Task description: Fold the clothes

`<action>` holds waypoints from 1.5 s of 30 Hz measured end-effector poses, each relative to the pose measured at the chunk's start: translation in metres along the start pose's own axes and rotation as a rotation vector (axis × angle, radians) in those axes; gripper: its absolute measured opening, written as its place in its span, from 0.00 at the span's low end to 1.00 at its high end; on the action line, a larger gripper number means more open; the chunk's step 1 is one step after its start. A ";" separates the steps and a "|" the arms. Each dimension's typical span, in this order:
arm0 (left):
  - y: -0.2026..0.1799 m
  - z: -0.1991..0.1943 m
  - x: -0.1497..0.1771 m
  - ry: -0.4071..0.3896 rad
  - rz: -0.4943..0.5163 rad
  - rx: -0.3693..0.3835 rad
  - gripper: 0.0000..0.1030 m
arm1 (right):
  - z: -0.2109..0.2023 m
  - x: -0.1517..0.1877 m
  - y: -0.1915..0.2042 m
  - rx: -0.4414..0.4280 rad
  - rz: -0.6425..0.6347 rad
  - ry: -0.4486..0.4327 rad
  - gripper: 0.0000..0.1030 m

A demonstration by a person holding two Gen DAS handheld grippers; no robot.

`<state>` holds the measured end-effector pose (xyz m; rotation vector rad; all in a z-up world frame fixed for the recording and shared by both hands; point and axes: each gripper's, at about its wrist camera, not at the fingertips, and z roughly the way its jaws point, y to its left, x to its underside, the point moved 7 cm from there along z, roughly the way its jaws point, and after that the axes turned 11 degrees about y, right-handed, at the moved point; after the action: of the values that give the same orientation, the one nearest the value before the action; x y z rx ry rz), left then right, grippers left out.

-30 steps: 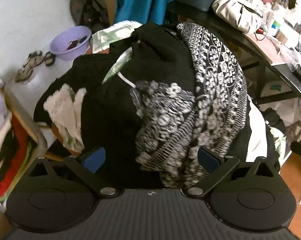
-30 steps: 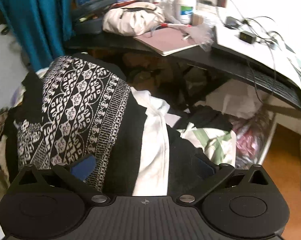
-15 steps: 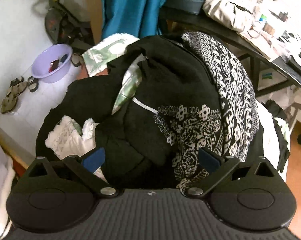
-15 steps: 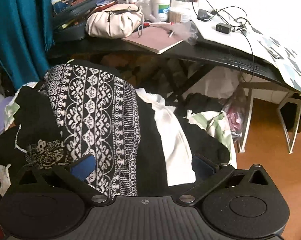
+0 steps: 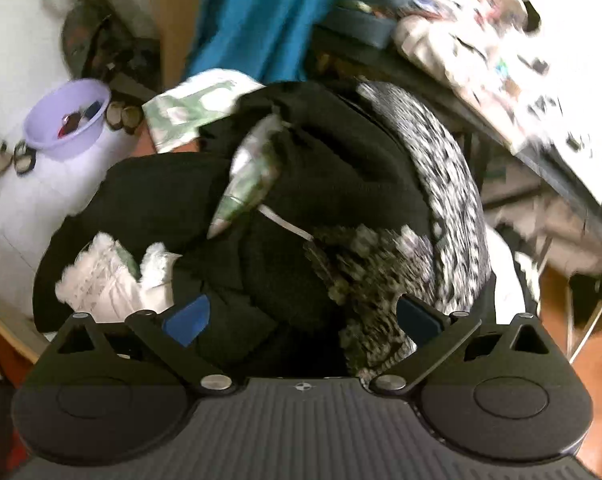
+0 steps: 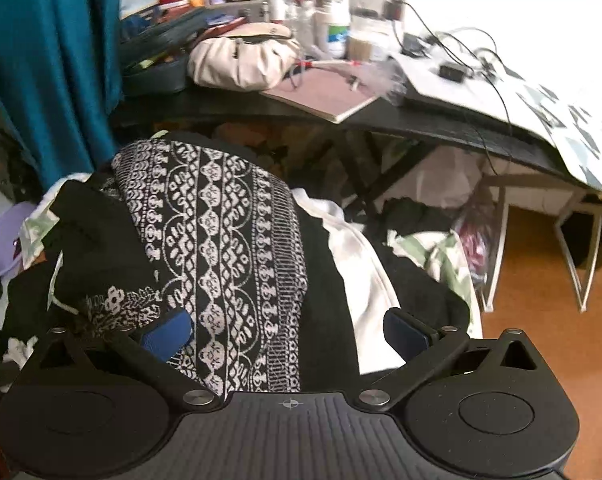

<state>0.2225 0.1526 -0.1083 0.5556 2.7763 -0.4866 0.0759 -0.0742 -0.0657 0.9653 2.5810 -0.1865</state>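
A heap of clothes fills both views. On top lie a black garment (image 5: 341, 176) and a black-and-white patterned cloth (image 6: 221, 240), which also shows in the left wrist view (image 5: 449, 184). A white garment (image 6: 361, 264) lies to the right of the patterned cloth, and a fluffy white piece (image 5: 101, 284) at the heap's left. My left gripper (image 5: 301, 318) is open and empty above the black garment. My right gripper (image 6: 287, 332) is open and empty above the patterned cloth and black fabric.
A black desk (image 6: 441, 128) crowded with a beige bag (image 6: 241, 60), a notebook, bottles and cables stands behind the heap. A teal curtain (image 6: 49, 60) hangs at the left. A purple basin (image 5: 67, 118) and sandals sit on the white floor. Orange floor (image 6: 541, 320) lies at the right.
Both grippers have pulled back and up from the heap, so more of the room shows. The left view is blurred by motion. Both stay open and empty.
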 end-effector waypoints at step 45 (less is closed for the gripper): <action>0.008 0.104 -0.012 0.115 -0.062 -0.136 0.99 | 0.140 -0.160 0.097 -0.309 -0.213 -0.072 0.06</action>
<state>0.2563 0.1169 -0.2013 0.4816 2.9162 -0.2832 0.2923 -0.1327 -0.1307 0.5629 2.5435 0.1183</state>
